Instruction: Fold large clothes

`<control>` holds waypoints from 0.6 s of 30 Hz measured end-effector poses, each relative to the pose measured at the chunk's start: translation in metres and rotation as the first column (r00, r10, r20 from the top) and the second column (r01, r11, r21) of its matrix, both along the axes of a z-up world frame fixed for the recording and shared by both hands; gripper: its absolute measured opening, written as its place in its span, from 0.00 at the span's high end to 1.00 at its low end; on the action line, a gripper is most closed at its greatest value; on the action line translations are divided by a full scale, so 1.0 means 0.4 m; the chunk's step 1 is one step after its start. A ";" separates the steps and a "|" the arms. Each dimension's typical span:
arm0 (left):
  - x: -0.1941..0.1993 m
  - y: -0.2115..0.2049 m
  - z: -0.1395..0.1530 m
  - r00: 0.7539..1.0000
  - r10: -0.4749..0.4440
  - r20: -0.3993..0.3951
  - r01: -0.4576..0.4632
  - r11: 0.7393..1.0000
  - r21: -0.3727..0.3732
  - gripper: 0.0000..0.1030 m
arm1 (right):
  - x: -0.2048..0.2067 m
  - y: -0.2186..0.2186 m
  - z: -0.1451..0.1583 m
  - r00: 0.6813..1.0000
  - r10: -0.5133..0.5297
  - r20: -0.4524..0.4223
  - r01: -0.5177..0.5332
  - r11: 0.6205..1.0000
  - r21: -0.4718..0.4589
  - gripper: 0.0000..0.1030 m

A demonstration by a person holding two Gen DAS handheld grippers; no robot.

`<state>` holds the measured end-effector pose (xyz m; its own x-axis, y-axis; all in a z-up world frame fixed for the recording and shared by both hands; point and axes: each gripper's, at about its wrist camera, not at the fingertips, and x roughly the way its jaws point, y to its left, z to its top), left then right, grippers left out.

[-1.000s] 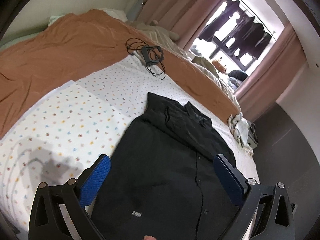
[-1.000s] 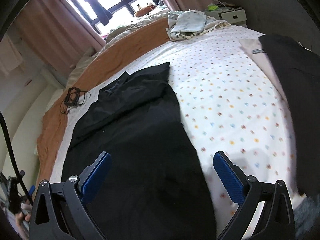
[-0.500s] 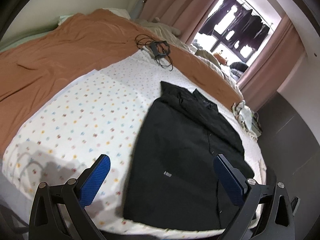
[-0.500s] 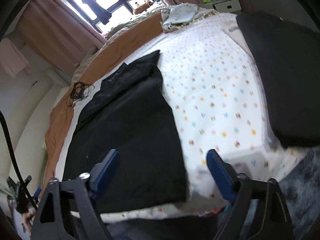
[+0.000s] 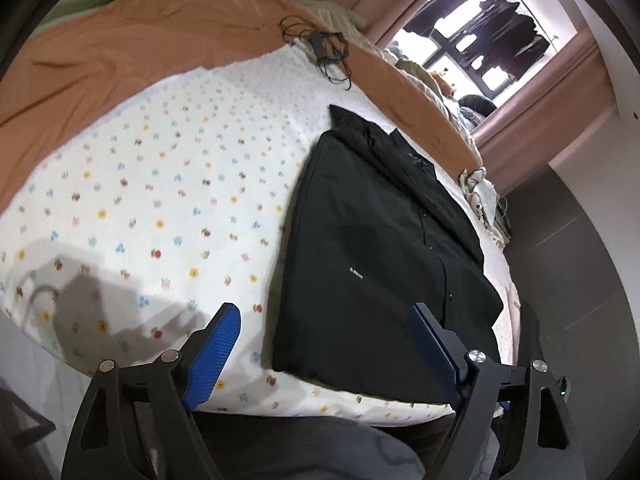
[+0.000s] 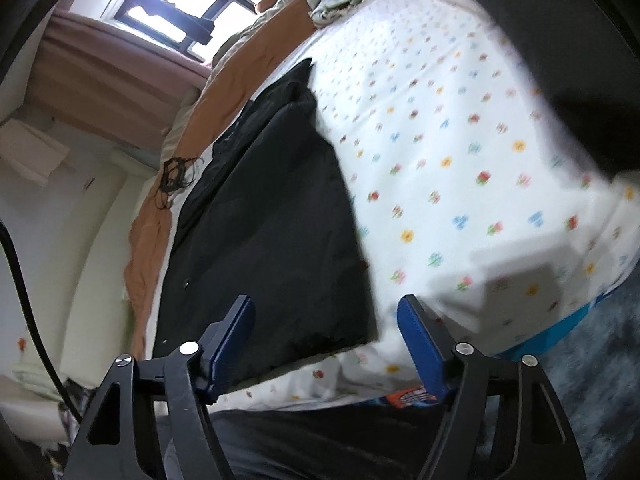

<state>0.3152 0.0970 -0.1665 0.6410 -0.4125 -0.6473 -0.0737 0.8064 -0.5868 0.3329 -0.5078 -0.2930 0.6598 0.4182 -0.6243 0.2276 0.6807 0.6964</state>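
Note:
A black button shirt (image 5: 372,248) lies flat on the flower-dotted white sheet (image 5: 160,200), sleeves folded in, collar at the far end, hem near the bed's front edge. It also shows in the right wrist view (image 6: 272,240). My left gripper (image 5: 326,352) is open and empty, held back over the bed's front edge at the shirt's near left hem corner. My right gripper (image 6: 328,344) is open and empty, above the shirt's near right hem corner.
An orange blanket (image 5: 120,48) covers the bed's far side, with a black cable bundle (image 5: 324,50) on it. Crumpled pale cloth (image 5: 482,196) lies at the far right. A dark garment (image 6: 572,60) lies on the sheet to the right. A window with hanging clothes (image 5: 488,44) is behind.
Both grippers have pulled back toward the bed's front edge, away from the shirt. The shirt's whole hem and the bed edge have come into view. Both stay open.

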 end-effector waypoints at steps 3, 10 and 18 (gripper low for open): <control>0.005 0.010 -0.032 1.000 -0.006 -0.024 0.005 0.998 -0.067 0.30 | 0.009 0.006 -0.019 1.000 0.006 0.004 -0.006 0.999 0.040 0.33; 0.044 -0.001 -0.109 0.991 -0.053 -0.122 0.035 0.988 -0.148 0.38 | 0.030 0.015 -0.042 0.999 0.030 0.036 -0.036 0.986 0.162 0.33; 0.086 -0.016 -0.143 0.986 -0.079 -0.146 0.049 0.979 -0.199 0.39 | 0.065 0.028 -0.046 0.999 0.009 0.047 -0.017 0.982 0.189 0.33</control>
